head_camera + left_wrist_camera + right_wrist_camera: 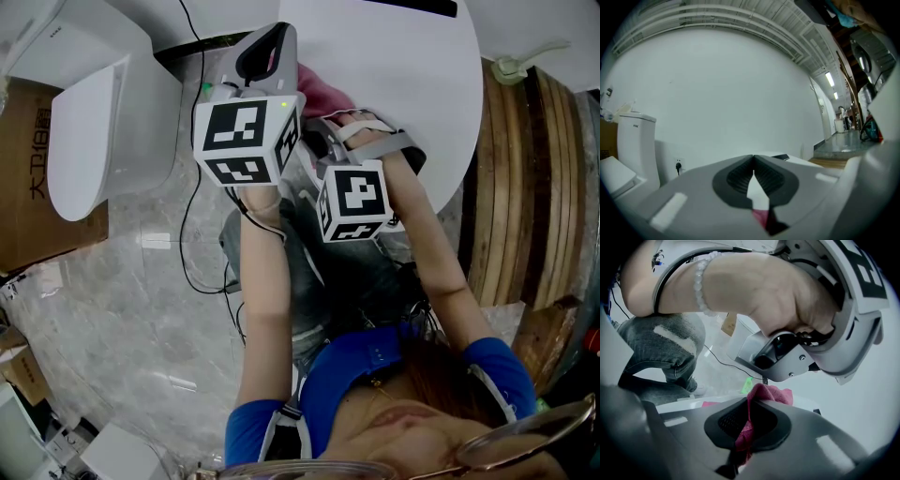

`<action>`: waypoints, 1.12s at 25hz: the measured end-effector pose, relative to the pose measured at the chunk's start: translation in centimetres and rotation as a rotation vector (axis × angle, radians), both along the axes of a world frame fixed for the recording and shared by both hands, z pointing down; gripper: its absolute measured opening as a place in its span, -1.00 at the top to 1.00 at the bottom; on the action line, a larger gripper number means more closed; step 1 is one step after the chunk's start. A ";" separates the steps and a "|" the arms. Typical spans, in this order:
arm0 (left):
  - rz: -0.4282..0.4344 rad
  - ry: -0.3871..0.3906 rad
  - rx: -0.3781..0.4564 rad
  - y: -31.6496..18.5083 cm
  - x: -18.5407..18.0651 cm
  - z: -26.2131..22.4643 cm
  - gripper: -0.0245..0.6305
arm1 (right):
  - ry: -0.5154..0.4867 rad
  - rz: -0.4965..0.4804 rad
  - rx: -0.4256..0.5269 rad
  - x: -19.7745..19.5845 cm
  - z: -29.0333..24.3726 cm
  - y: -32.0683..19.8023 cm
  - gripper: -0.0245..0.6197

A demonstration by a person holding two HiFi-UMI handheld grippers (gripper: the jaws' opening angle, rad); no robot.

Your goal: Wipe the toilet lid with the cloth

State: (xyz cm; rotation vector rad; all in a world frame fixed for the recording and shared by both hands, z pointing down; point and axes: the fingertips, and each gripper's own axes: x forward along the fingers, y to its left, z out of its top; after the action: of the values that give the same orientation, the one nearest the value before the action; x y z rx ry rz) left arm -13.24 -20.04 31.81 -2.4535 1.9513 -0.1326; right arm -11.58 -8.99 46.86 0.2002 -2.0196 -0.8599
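Observation:
The pink cloth (324, 92) lies bunched on the near edge of the white toilet lid (394, 56). My right gripper (751, 405) is shut on the cloth (769, 393), which bulges out past its tips and runs down between the jaws. In the head view the right gripper (323, 127) sits just below the cloth, its marker cube nearer me. My left gripper (267, 45) is just left of the cloth, over the lid's edge. In the left gripper view its jaws (753, 161) meet at the tips with nothing between them; a bit of pink cloth (760, 218) shows underneath.
A second white toilet (94, 122) stands to the left beside a cardboard box (37, 202). Black cables (192, 234) trail over the marble floor. Wooden planks (525, 187) lie to the right. The person's knees (309, 253) are below the grippers.

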 end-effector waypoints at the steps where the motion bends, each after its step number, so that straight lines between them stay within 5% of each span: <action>1: -0.001 0.001 0.001 0.0 0.0 0.0 0.92 | 0.000 -0.002 0.001 0.0 0.0 0.1 0.90; 28: 0.010 0.005 -0.007 -0.2 0.2 0.2 0.92 | -0.012 -0.042 0.023 0.9 0.5 4.1 0.90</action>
State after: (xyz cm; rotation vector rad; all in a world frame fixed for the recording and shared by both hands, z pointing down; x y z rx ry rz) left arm -12.99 -20.20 32.05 -2.4704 1.9432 -0.1339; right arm -10.66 -4.92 47.36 0.1769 -2.0317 -0.9108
